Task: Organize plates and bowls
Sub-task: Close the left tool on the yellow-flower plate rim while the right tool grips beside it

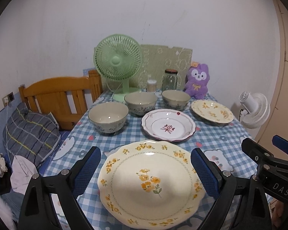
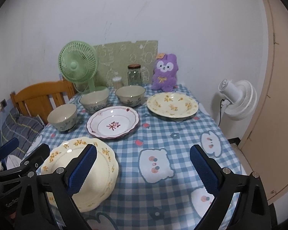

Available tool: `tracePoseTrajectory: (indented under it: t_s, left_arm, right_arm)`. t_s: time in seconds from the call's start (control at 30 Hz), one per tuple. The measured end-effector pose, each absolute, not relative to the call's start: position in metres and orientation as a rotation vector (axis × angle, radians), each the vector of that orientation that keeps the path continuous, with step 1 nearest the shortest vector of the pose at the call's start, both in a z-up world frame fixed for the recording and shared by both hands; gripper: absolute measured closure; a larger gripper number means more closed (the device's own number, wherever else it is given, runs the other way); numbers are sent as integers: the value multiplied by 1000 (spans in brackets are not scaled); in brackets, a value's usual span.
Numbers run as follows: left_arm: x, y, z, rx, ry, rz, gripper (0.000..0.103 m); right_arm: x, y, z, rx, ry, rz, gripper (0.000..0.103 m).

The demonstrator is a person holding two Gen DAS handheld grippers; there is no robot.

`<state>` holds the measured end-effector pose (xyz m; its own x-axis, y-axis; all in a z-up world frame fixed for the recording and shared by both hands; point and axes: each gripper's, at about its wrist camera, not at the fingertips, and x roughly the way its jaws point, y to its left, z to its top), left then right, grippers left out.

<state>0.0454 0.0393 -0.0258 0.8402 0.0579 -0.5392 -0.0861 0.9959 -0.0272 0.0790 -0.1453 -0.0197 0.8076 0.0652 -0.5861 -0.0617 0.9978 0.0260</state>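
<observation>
Near yellow-flower plate (image 1: 151,184): flat on checked tablecloth (image 2: 163,138), front edge of table, between spread fingers of left gripper (image 1: 146,170); nothing grasped; right gripper (image 2: 143,164) likewise released, over bare cloth; we judge rim pinch best, lift level; free room right of plate; pink-rimmed plate (image 1: 168,125) just behind, bowls beyond.

Even indoor light, moderate brightness, bluish cast. Small specular glints on bowl rims and near yellow-flower plate (image 1: 149,184). Soft shadow under red-pattern plate (image 2: 113,122). Strong fisheye bending at edges, dark vignette corners. Slight softness throughout; clutter at near left blurred.
</observation>
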Motion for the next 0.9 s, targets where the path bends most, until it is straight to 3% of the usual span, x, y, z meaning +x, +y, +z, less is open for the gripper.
tracePoseTrajectory:
  t_s: [0.7,0.9]
  left_arm:
    - [95,69,-84,-58,766,118,19]
    - [103,73,-97,-49,814,115,28]
  right_arm:
    - [138,-102,-89,-17,850,155,14]
    - [149,-93,-106,-30,913,157,23]
